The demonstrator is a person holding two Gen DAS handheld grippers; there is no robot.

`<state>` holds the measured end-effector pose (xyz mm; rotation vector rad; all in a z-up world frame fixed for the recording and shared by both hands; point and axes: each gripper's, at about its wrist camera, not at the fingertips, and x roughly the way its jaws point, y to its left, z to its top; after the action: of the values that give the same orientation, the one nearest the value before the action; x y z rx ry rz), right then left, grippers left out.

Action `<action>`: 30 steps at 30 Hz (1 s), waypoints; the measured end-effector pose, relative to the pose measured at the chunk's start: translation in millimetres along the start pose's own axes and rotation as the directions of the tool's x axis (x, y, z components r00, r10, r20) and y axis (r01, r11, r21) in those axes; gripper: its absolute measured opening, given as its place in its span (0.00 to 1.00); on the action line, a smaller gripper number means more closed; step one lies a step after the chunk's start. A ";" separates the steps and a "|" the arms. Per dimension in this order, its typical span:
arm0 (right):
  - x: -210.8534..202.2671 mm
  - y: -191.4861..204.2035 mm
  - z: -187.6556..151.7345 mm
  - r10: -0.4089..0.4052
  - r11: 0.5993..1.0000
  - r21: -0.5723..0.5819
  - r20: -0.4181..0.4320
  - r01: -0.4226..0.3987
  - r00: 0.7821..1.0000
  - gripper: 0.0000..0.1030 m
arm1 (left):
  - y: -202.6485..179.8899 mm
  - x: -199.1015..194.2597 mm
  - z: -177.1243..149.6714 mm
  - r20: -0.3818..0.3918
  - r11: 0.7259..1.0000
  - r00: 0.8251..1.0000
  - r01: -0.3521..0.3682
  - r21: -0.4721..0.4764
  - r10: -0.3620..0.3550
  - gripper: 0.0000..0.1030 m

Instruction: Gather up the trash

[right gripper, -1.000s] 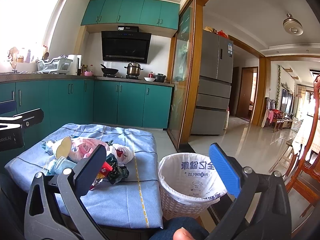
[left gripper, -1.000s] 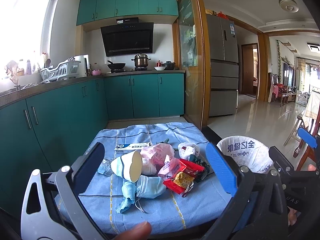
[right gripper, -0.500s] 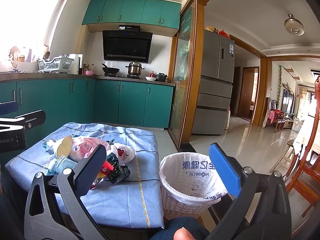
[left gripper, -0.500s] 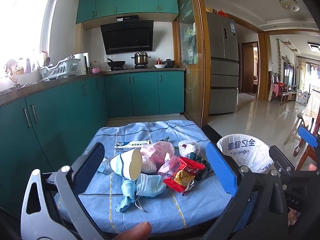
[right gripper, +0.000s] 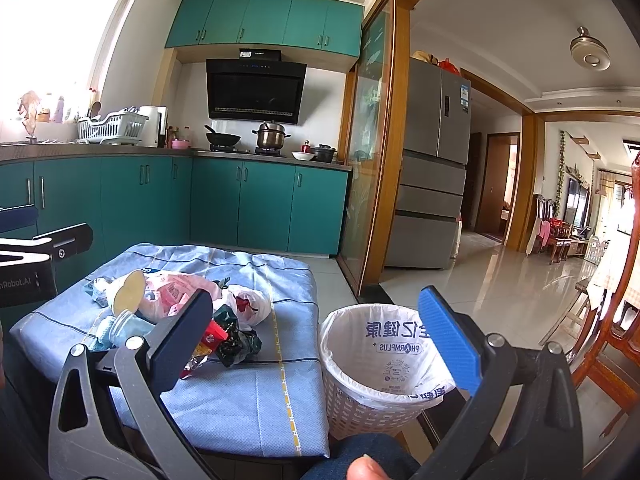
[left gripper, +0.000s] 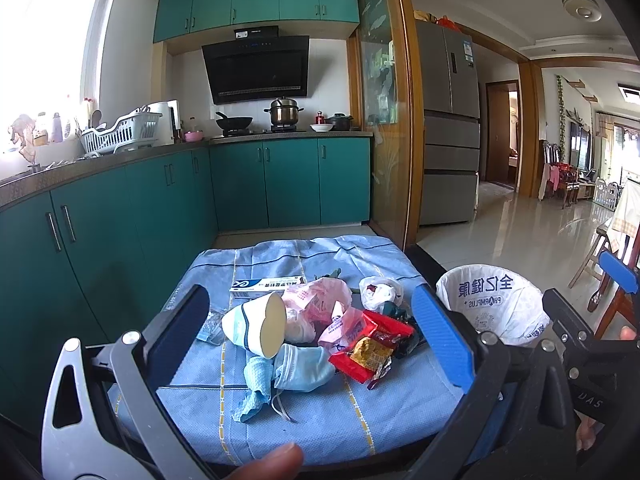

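A heap of trash lies on a blue cloth-covered table [left gripper: 320,412]: a tipped paper cup [left gripper: 256,330], a blue face mask [left gripper: 304,366], pink plastic bags [left gripper: 320,300], a red and gold snack wrapper [left gripper: 370,352], a white bag [left gripper: 378,294] and a flat box [left gripper: 266,286]. A white-lined bin [right gripper: 386,354] stands right of the table. My left gripper [left gripper: 310,330] is open, held above the heap. My right gripper [right gripper: 316,334] is open and empty, held above the gap between table and bin.
Teal kitchen cabinets [left gripper: 120,224] run along the left and back. A glass partition [left gripper: 384,128] and a fridge [left gripper: 450,128] stand beyond the table. Tiled floor [right gripper: 500,280] opens to the right, with wooden chairs [right gripper: 624,320] at the far right.
Both grippers have drifted slightly; the views shift a little. Both stay open and the trash has not moved.
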<state>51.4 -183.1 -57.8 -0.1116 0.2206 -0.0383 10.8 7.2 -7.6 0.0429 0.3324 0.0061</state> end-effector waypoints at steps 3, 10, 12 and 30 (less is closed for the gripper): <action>0.0 -0.5 0.8 -0.004 1.000 -0.008 0.002 0.004 1.000 0.98 | 0.4 2.9 -0.4 -0.009 1.000 1.000 0.004 -0.004 -0.004 0.98; 3.5 -0.5 2.4 -0.012 1.000 -0.008 -0.002 0.012 1.000 0.98 | 0.4 5.1 -0.2 -0.016 1.000 1.000 0.010 0.001 -0.010 0.98; 4.3 0.7 2.8 -0.013 1.000 -0.011 -0.004 0.013 1.000 0.98 | 0.2 5.4 -0.3 -0.017 1.000 1.000 0.011 0.000 -0.011 0.97; 16.8 4.2 4.5 -0.043 0.999 -0.009 -0.044 0.042 0.998 0.98 | 1.2 12.8 -1.0 -0.034 1.000 0.999 0.023 0.000 -0.023 0.97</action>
<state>68.9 -179.2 -57.5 -0.1235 0.2626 -0.0823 22.6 8.6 -12.6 0.0396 0.3669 -0.0165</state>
